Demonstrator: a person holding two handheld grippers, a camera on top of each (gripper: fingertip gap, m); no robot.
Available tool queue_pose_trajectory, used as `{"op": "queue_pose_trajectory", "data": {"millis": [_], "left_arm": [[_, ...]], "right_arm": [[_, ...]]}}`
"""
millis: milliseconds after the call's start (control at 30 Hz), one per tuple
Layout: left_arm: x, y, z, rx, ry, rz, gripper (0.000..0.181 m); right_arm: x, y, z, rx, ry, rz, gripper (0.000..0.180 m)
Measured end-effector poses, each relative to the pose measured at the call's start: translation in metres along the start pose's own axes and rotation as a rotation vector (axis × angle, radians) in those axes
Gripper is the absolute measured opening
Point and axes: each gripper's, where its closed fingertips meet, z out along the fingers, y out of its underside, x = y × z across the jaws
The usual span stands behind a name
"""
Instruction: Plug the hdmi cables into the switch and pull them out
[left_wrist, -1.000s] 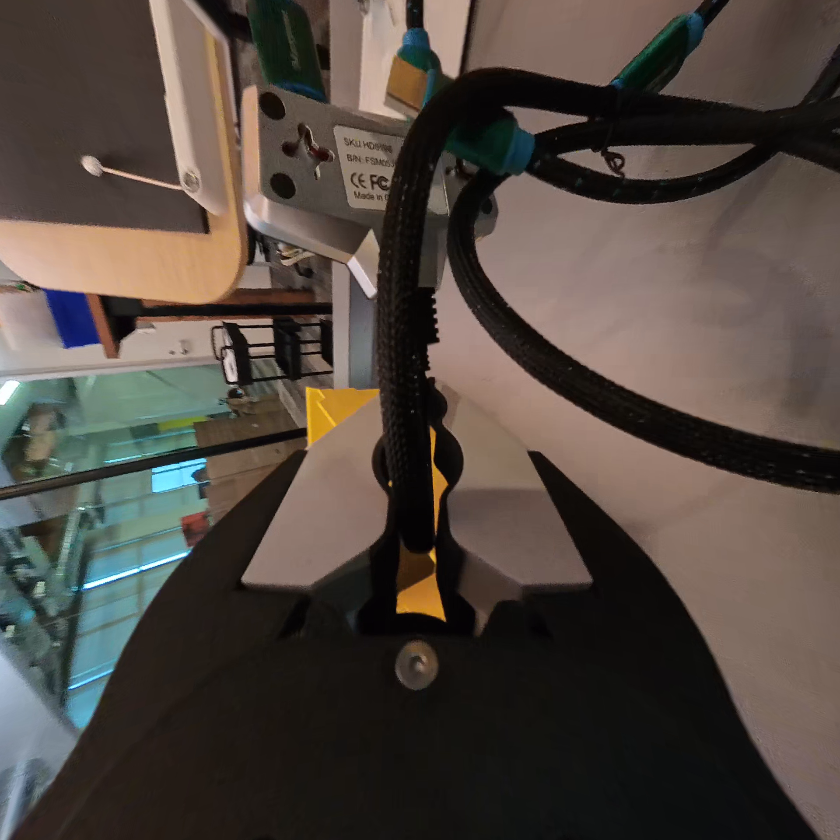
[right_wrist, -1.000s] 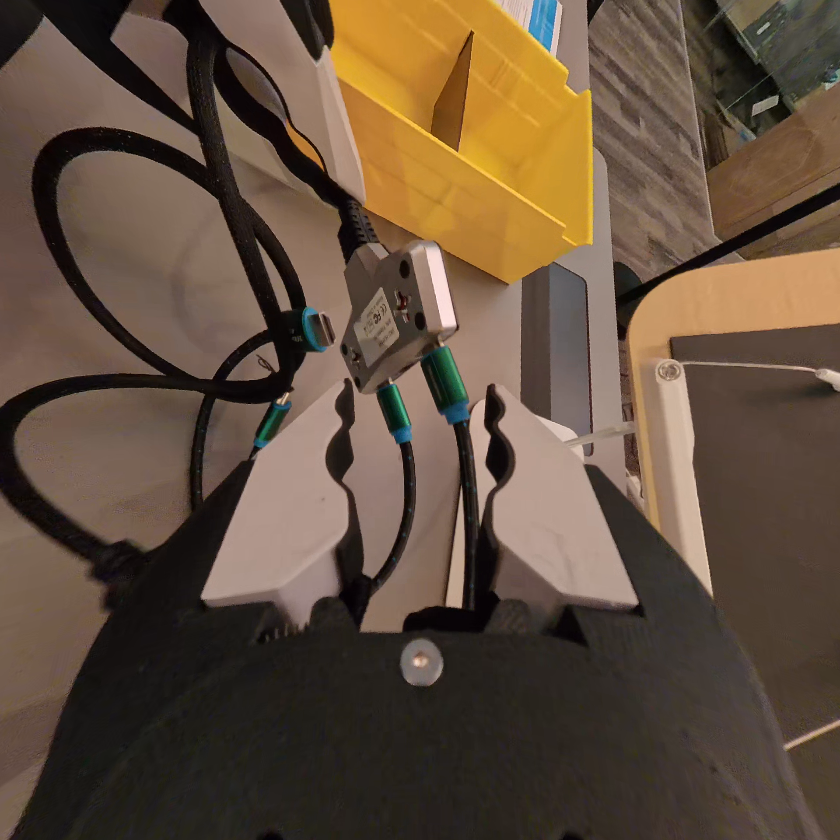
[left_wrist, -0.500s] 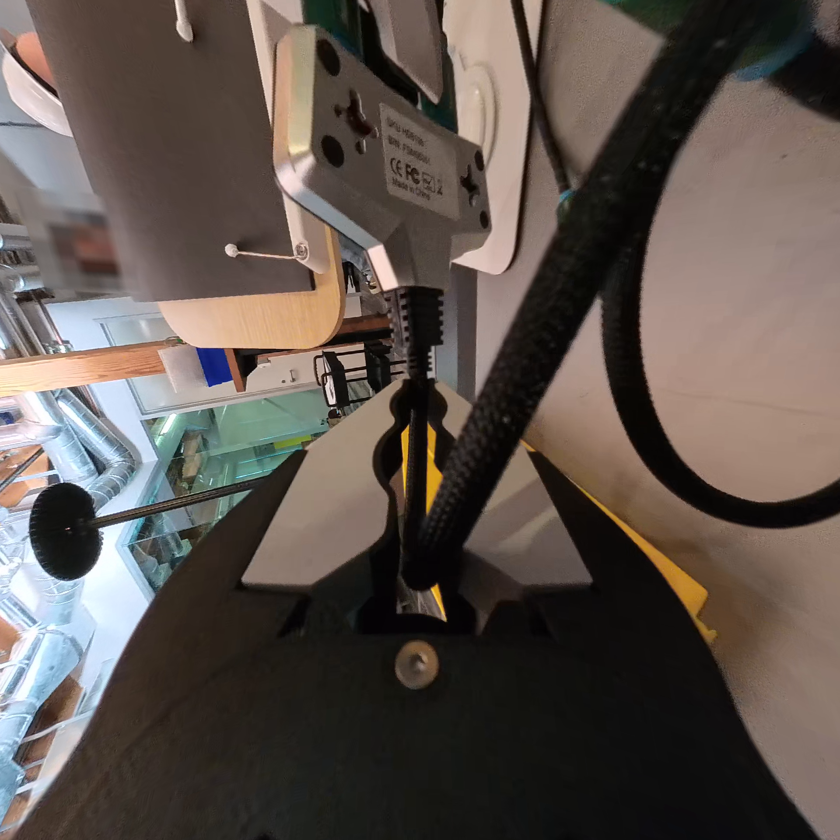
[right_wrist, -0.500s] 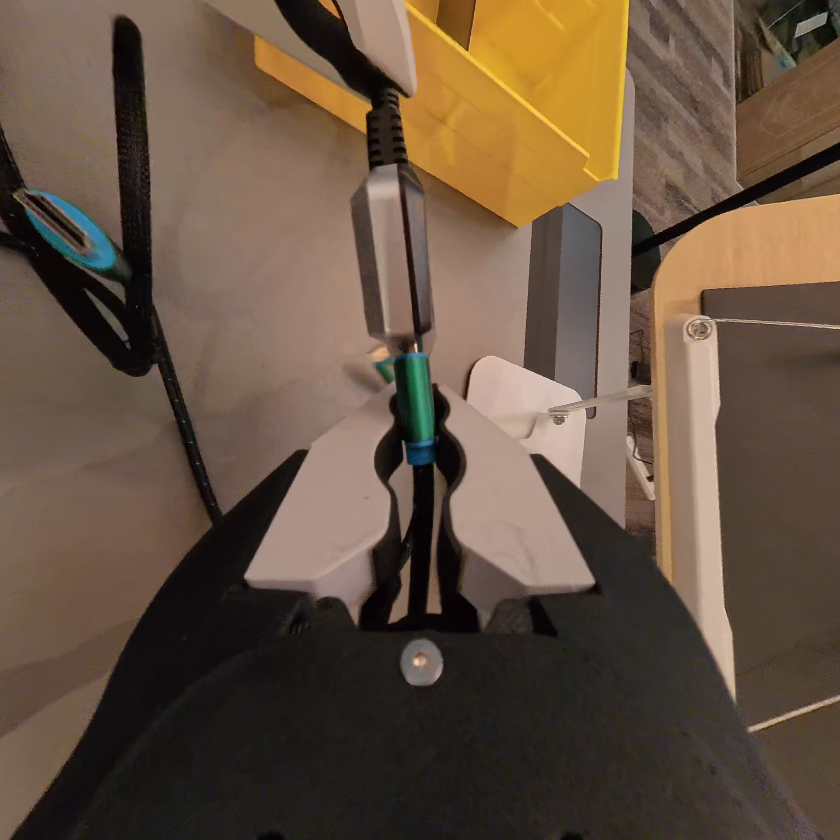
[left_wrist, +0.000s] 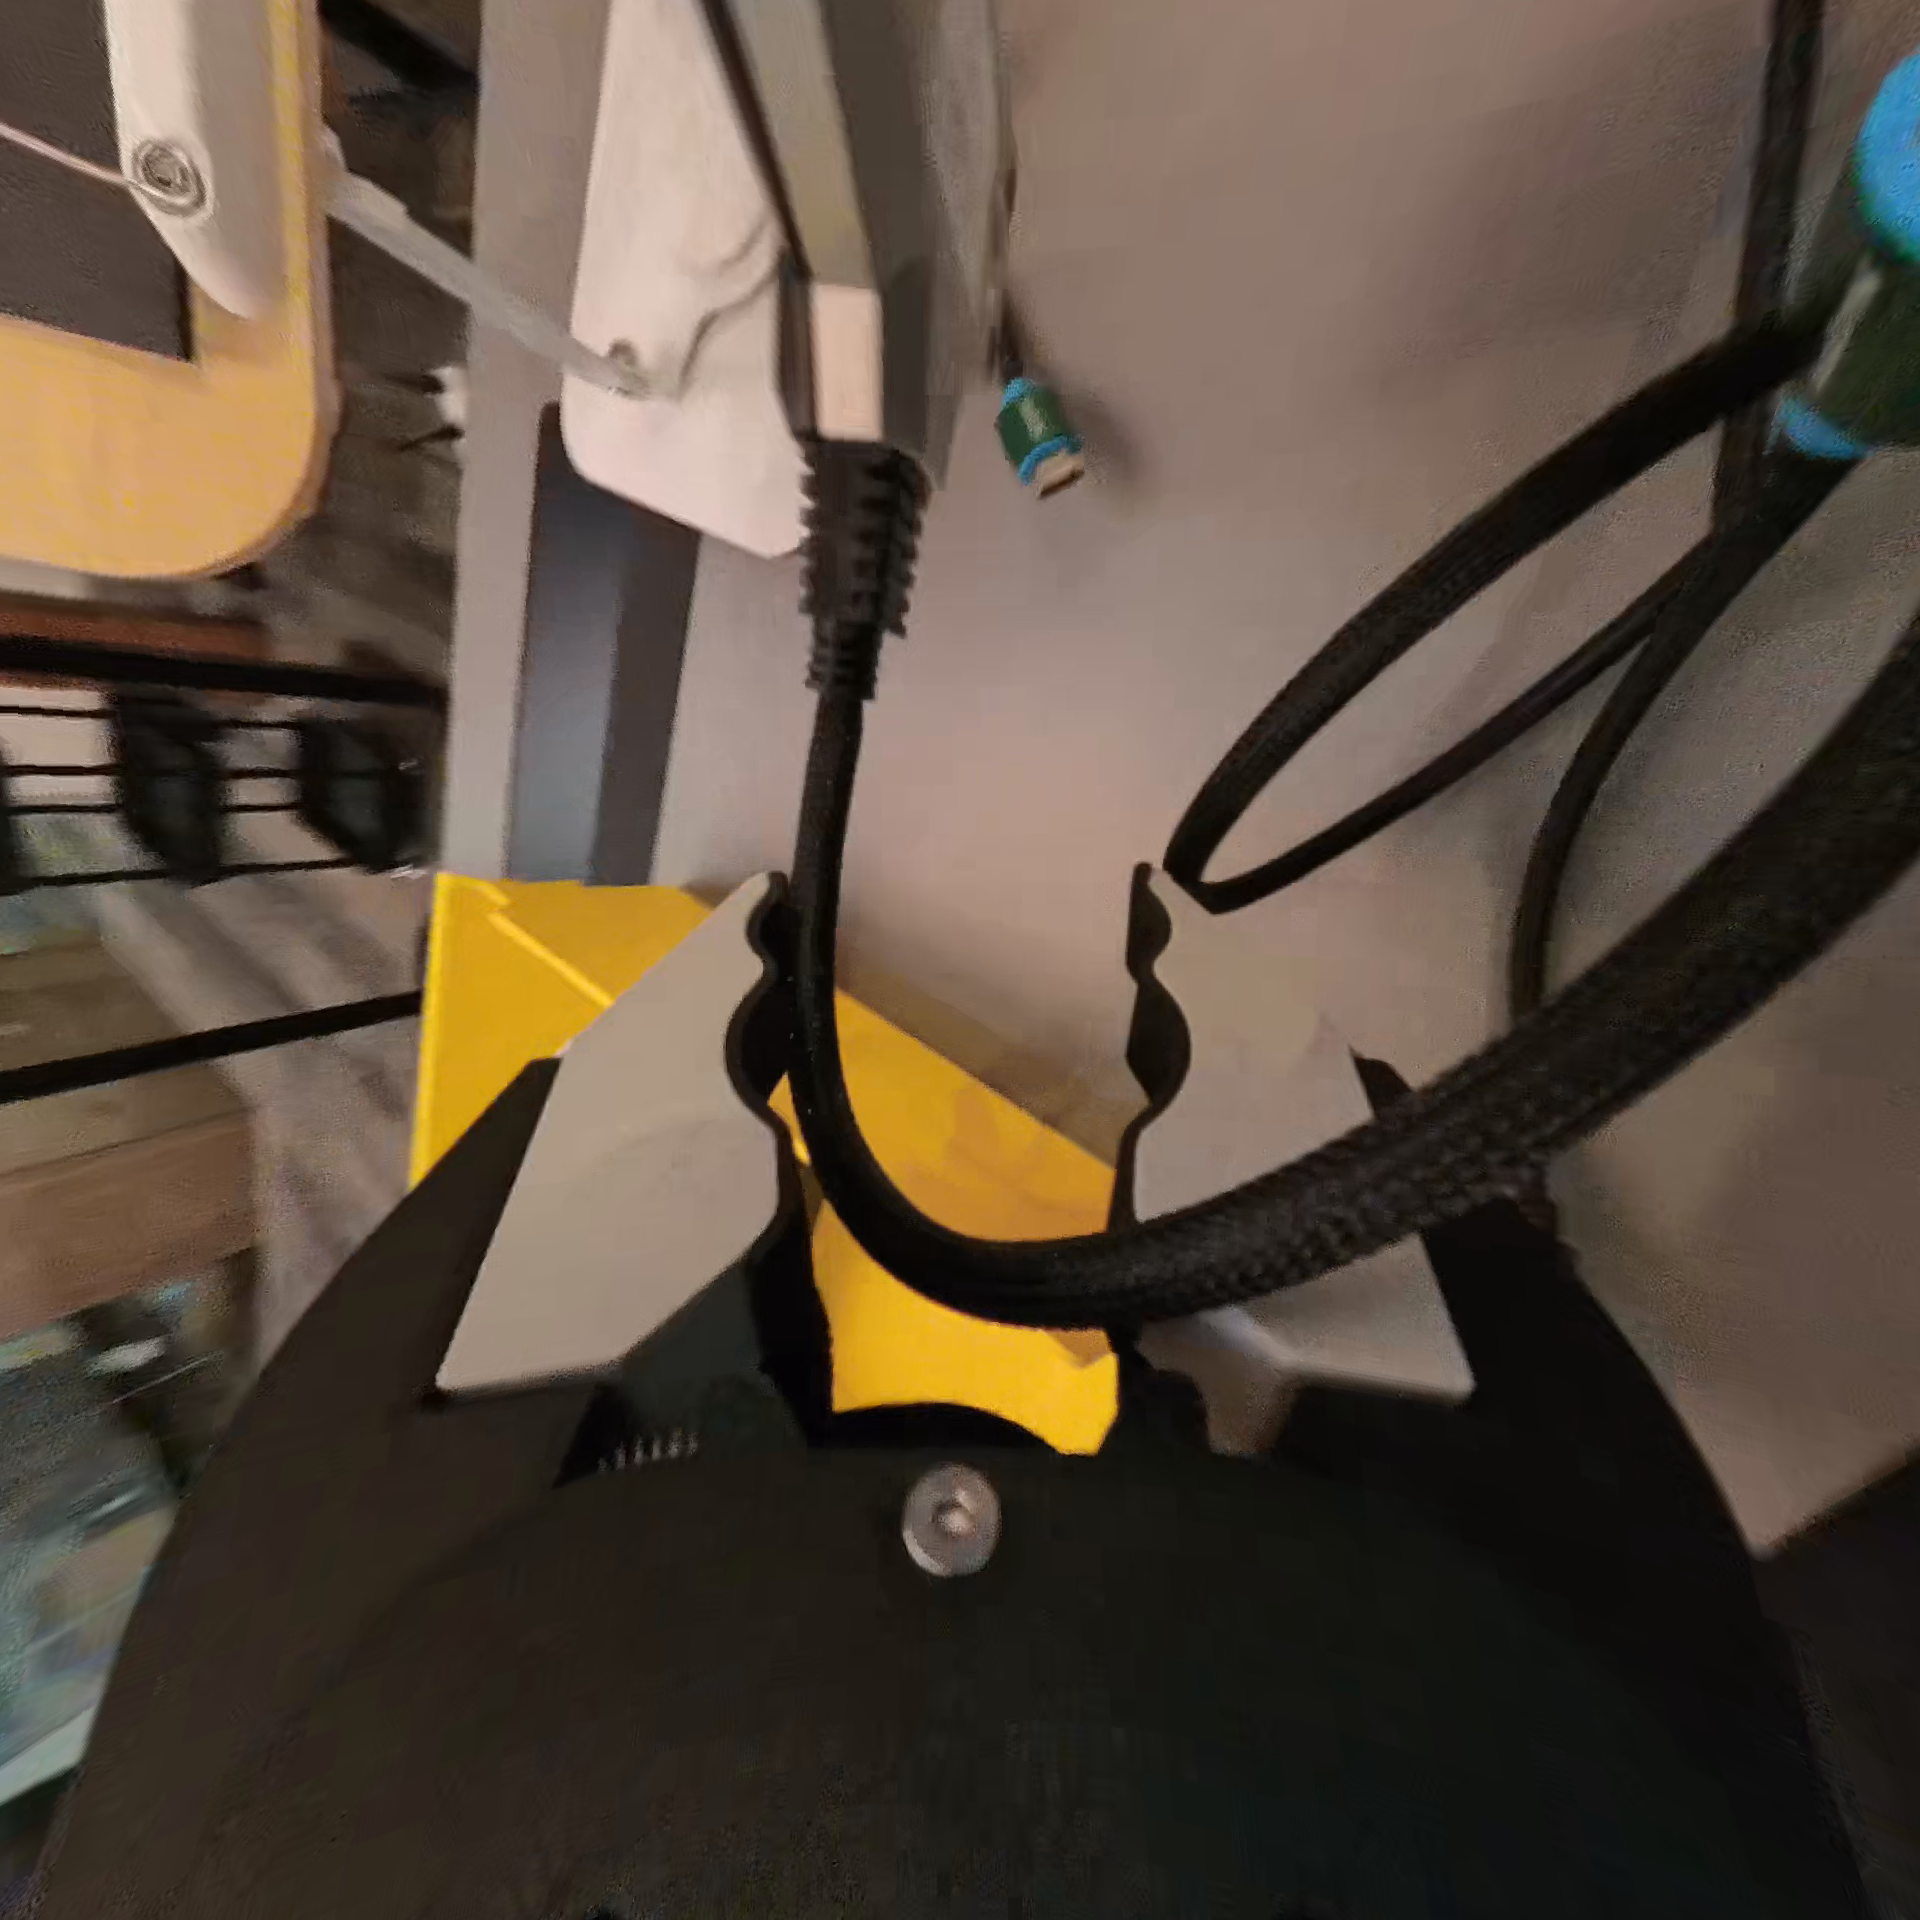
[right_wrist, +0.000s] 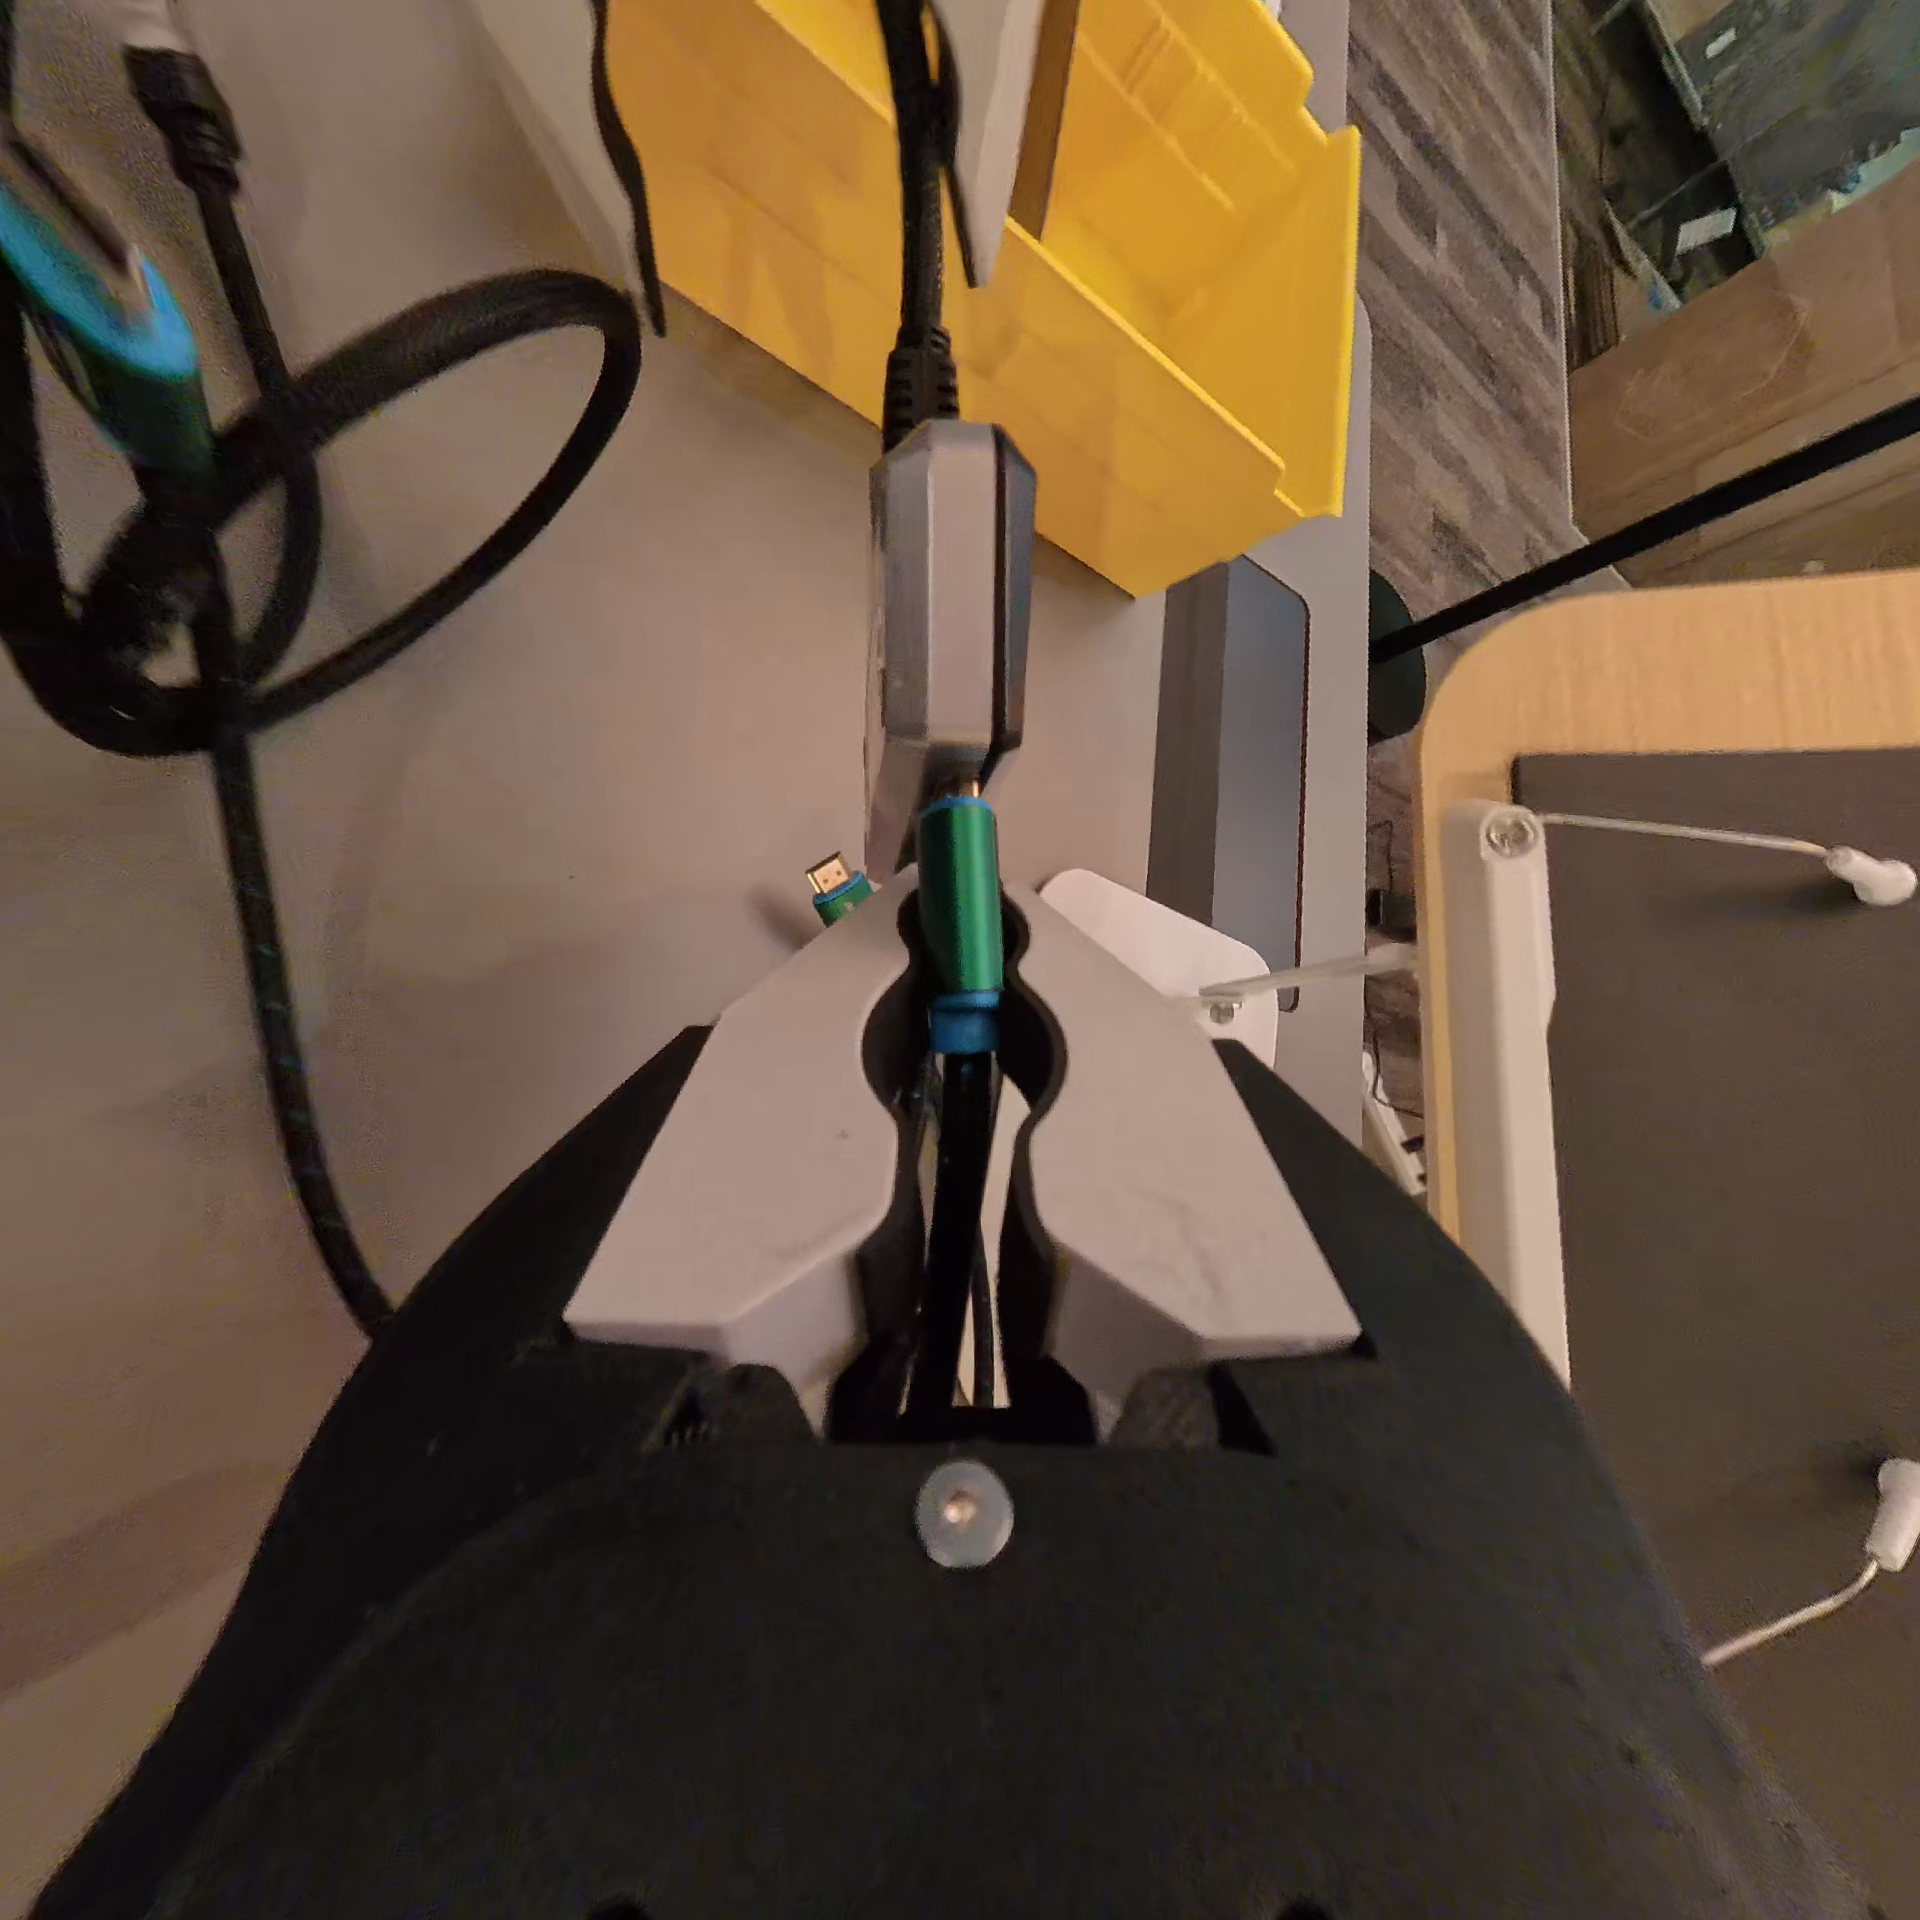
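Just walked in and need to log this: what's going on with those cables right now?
A person is working two handheld grippers on an HDMI switch. The right gripper is shut on a green plug seated at the switch's near end. The left gripper is open, with the switch's black braided cable running loose between its fingers. Another green plug lies unplugged on the table.

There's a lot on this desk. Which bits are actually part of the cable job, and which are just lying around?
Part of the job:
- grey switch
- green plug, clamped in the right gripper
- switch's own black cable, between the open fingers of the left gripper
- loose green plug on the table

Just lying about:
- yellow bin
- wooden board
- white stand
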Motion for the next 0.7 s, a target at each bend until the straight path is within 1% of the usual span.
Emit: {"op": "queue_pose_trajectory", "data": {"millis": [100, 267, 333, 433, 467, 533, 600, 633, 700], "left_arm": [[0.002, -0.006, -0.018, 0.087, 0.146, -0.100, 0.065], [0.016, 0.007, -0.027, 0.036, 0.299, -0.098, 0.068], [0.008, 0.015, -0.018, -0.022, 0.243, -0.107, 0.064], [0.014, 0.052, 0.001, -0.251, 0.185, 0.015, 0.071], [0.015, 0.065, 0.006, -0.329, 0.169, 0.035, 0.062], [0.017, 0.090, 0.012, -0.445, 0.154, 0.072, 0.060], [0.019, 0.104, 0.014, -0.470, 0.182, 0.017, 0.058], [0.019, 0.103, 0.014, -0.437, 0.197, -0.033, 0.052], [0.017, 0.098, 0.010, -0.363, 0.240, -0.137, 0.051]], "right_arm": [[-0.003, -0.008, 0.001, 0.023, -0.009, -0.012, 0.004], [-0.010, -0.017, 0.006, 0.037, -0.024, -0.032, 0.004], [-0.011, -0.018, 0.008, 0.036, -0.025, -0.035, 0.003], [-0.010, -0.010, 0.011, -0.014, -0.019, -0.044, 0.003], [-0.010, -0.009, 0.010, -0.012, -0.016, -0.046, 0.003], [-0.008, -0.011, 0.006, 0.015, -0.012, -0.036, 0.003], [-0.004, -0.011, 0.001, 0.027, 0.002, -0.032, 0.003], [-0.003, -0.011, 0.000, 0.030, 0.007, -0.034, 0.003], [-0.002, -0.011, -0.003, 0.042, 0.014, -0.044, 0.003]]}}
